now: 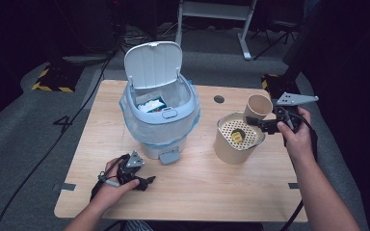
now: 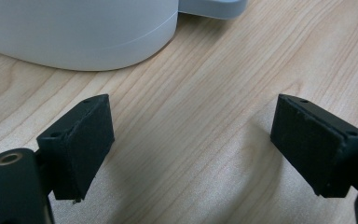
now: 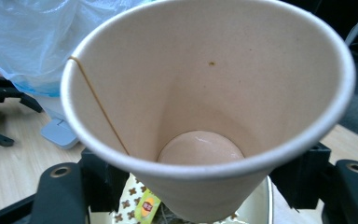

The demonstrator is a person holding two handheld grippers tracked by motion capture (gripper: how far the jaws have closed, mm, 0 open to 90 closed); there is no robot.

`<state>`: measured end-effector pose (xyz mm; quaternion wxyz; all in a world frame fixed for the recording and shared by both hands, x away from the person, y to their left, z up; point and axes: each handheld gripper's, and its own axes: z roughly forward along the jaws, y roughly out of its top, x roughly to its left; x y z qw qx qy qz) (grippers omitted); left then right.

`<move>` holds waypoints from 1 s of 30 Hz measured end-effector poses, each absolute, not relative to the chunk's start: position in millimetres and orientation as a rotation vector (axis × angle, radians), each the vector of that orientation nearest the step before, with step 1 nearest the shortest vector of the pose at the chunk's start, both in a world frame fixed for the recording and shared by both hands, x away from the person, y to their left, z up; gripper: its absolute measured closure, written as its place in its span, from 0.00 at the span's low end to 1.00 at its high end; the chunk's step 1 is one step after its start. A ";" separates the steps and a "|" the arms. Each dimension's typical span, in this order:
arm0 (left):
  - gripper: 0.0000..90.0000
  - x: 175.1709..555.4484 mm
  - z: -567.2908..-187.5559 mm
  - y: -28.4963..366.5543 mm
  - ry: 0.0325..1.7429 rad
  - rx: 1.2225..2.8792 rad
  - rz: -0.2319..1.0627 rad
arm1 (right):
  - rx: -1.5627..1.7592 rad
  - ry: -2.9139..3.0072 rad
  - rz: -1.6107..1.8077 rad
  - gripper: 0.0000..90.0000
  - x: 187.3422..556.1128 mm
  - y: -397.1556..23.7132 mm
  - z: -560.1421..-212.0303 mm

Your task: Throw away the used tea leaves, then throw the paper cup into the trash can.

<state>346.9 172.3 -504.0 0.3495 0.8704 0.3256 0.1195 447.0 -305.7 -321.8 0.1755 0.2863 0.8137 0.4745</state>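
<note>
The paper cup (image 1: pixel 258 107), pinched by the right gripper (image 1: pixel 262 125), hangs tilted near the tabletop's (image 1: pixel 197 183) right edge. The yellow tag's (image 3: pixel 148 206) print is unreadable. The left gripper (image 2: pixel 191 149) rests spread.

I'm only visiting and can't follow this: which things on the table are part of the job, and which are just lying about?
Part of the job:
- tan paper cup, clamped in the right gripper
- round tan container with a perforated insert holding a yellow-tagged tea bag
- pale blue lidded bin with plastic liner, lid up

Lying about:
- left gripper, open, idle on the wooden table
</note>
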 end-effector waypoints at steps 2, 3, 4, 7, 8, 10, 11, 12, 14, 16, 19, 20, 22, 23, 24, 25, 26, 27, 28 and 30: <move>0.15 346.6 -503.9 172.3 0.845 2.256 0.311 | 0.798 2.307 1.330 0.33 447.1 -304.8 -318.7; 0.15 346.3 -503.9 172.5 0.845 2.257 0.311 | 0.788 2.300 1.327 0.33 447.6 -304.1 -317.3; 0.15 346.0 -503.9 172.8 0.844 2.258 0.309 | 0.785 2.294 1.323 0.32 448.0 -303.5 -315.9; 0.15 345.7 -503.9 173.2 0.845 2.258 0.308 | 0.788 2.271 1.322 0.27 449.8 -300.5 -312.5; 0.15 345.6 -503.9 173.2 0.845 2.258 0.309 | 0.782 2.273 1.329 0.29 450.7 -298.7 -311.4; 0.15 345.7 -503.8 173.3 0.844 2.259 0.312 | 0.788 2.283 1.330 0.31 451.7 -295.4 -310.2; 0.15 345.4 -504.0 173.2 0.846 2.257 0.308 | 0.799 2.306 1.324 0.32 452.8 -293.1 -309.9; 0.15 345.2 -504.0 173.2 0.848 2.256 0.309 | 0.795 2.320 1.318 0.33 453.6 -291.2 -309.9; 0.15 345.2 -504.0 173.3 0.848 2.256 0.309 | 0.793 2.331 1.353 0.34 455.8 -287.7 -308.7; 0.15 345.3 -504.1 173.2 0.849 2.254 0.309 | 0.791 2.325 1.370 0.34 456.7 -283.9 -304.5; 0.15 345.2 -504.1 173.2 0.848 2.254 0.309 | 0.762 2.320 1.395 0.34 457.8 -275.2 -294.5; 0.15 345.2 -504.1 173.2 0.848 2.255 0.309 | 0.748 2.320 1.401 0.34 458.4 -272.0 -291.1; 0.15 345.2 -504.0 173.2 0.848 2.255 0.310 | 0.722 2.325 1.414 0.34 460.5 -266.1 -284.5; 0.15 345.2 -504.0 173.2 0.848 2.256 0.310 | 0.706 2.324 1.420 0.34 462.1 -262.7 -280.5; 0.15 345.1 -504.1 173.2 0.848 2.255 0.310 | 0.699 2.324 1.425 0.34 463.3 -260.1 -277.2; 0.15 345.2 -504.1 173.2 0.848 2.255 0.310 | 0.690 2.325 1.428 0.34 464.4 -258.1 -274.7; 0.15 345.1 -504.0 173.2 0.848 2.256 0.311 | 0.678 2.322 1.433 0.34 465.6 -254.6 -270.6; 0.15 345.1 -504.1 173.2 0.848 2.254 0.310 | 0.670 2.318 1.448 0.34 466.6 -251.9 -267.5; 0.15 345.1 -504.0 173.2 0.848 2.255 0.310 | 0.663 2.321 1.461 0.34 467.6 -249.1 -264.6; 0.15 345.1 -504.0 173.2 0.848 2.256 0.310 | 0.644 2.322 1.464 0.33 468.9 -243.5 -259.8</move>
